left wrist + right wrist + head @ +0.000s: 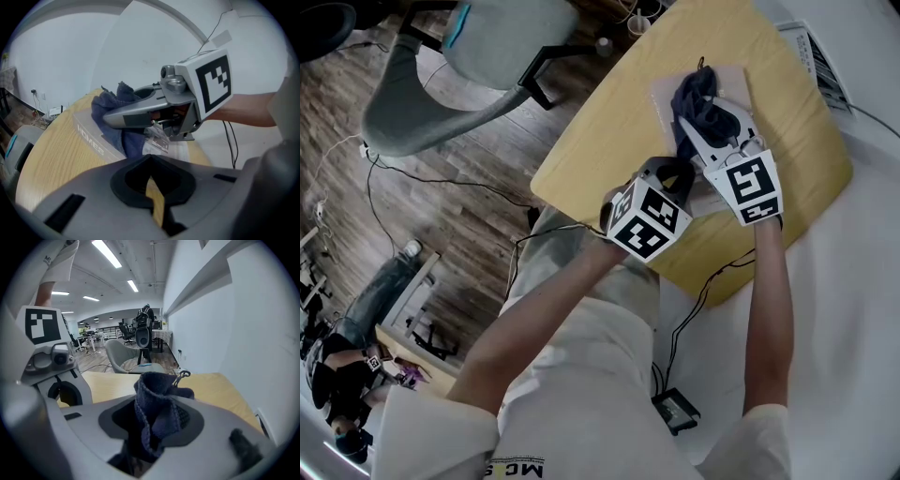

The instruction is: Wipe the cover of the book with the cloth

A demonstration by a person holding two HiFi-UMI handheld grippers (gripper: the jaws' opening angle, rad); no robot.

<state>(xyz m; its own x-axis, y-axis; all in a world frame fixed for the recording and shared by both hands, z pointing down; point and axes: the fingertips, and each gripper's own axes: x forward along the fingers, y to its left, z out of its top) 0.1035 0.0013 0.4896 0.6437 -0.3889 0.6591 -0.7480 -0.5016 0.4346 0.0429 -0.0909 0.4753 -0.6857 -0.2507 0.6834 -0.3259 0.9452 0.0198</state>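
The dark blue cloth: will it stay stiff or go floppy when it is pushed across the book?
Probably floppy: the cloth bunches in folds in the right gripper. Its knitted weave likely grips the book, not slips.

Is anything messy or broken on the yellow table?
Nothing stands out. The blue cloth is just bunched up in the right gripper, resting on the book, which lies flat on the table.

Wood floor (441, 225), grey chair (492, 37), white wall (211, 333).

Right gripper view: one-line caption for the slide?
Right gripper shut on a dark blue knitted cloth, yellow wooden table beyond.
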